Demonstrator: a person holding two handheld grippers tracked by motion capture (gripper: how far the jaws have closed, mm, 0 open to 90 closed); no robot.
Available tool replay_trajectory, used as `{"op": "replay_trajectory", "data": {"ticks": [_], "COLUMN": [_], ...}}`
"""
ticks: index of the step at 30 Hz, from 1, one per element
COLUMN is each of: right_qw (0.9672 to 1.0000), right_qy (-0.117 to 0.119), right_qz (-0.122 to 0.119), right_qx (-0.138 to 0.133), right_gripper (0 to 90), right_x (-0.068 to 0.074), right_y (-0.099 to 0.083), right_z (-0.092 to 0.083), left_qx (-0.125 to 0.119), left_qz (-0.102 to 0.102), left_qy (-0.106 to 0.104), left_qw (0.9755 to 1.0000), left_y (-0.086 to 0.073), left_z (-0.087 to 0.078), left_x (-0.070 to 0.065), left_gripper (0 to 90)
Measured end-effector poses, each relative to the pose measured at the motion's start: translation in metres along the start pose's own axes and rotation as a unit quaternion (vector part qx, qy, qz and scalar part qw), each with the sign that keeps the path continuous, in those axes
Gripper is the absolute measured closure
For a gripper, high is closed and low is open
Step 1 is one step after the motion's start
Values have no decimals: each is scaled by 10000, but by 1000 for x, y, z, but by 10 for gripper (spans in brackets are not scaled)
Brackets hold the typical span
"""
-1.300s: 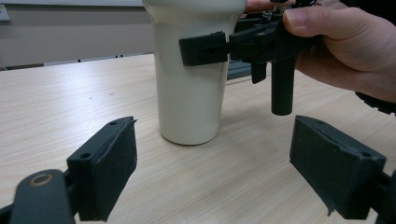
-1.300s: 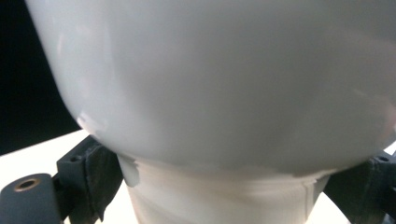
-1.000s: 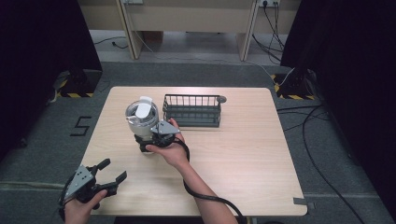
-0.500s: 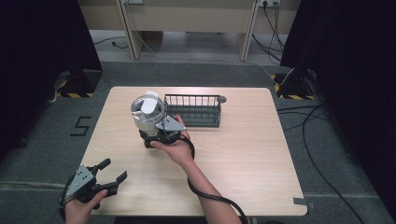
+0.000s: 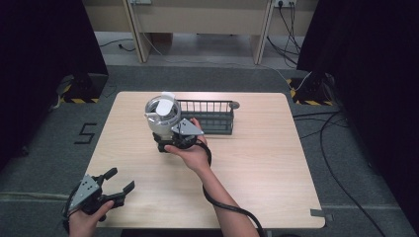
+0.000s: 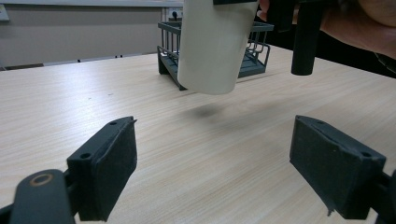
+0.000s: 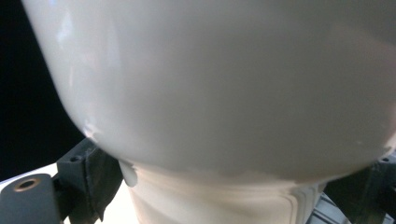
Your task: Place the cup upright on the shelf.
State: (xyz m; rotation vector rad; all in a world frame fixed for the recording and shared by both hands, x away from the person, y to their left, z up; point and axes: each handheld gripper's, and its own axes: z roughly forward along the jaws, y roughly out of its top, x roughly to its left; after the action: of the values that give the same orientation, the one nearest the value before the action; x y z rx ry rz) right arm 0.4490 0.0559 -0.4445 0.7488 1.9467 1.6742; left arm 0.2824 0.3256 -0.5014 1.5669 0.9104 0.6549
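Observation:
My right gripper (image 5: 164, 137) is shut on a white cup (image 5: 160, 114) and holds it upright in the air, just left of a dark wire rack (image 5: 207, 117). In the left gripper view the cup (image 6: 215, 46) hangs above the table with its shadow below, and the rack (image 6: 256, 56) stands behind it. Seen from the right gripper view, the cup's white wall (image 7: 224, 84) sits very close between my right gripper (image 7: 233, 186) pads (image 7: 95, 179). My left gripper (image 5: 121, 180) rests open at the table's near left corner, and nothing is between the fingers of the left gripper (image 6: 224, 172).
The light wooden table (image 5: 276, 163) stands on a grey floor. Dark curtains hang at both sides, and cables lie on the floor to the right. The rack stands at the table's far middle.
The right gripper has lifted the cup and carried it a little toward the rack. The left gripper has stayed where it was.

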Motion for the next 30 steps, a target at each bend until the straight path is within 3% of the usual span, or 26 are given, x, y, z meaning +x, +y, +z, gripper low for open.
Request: {"op": "replay_trajectory", "data": {"ticks": [30], "right_qw": [9986], "right_qy": [-489], "right_qz": [105], "right_qx": [-165], "right_gripper": [107], "right_x": [-33], "right_y": [16], "right_z": [-24], "left_qx": [1], "left_qz": [-9], "left_qy": [7], "left_qw": [10000], "left_y": [0], "left_z": [0], "left_x": [0], "left_gripper": [144]}}
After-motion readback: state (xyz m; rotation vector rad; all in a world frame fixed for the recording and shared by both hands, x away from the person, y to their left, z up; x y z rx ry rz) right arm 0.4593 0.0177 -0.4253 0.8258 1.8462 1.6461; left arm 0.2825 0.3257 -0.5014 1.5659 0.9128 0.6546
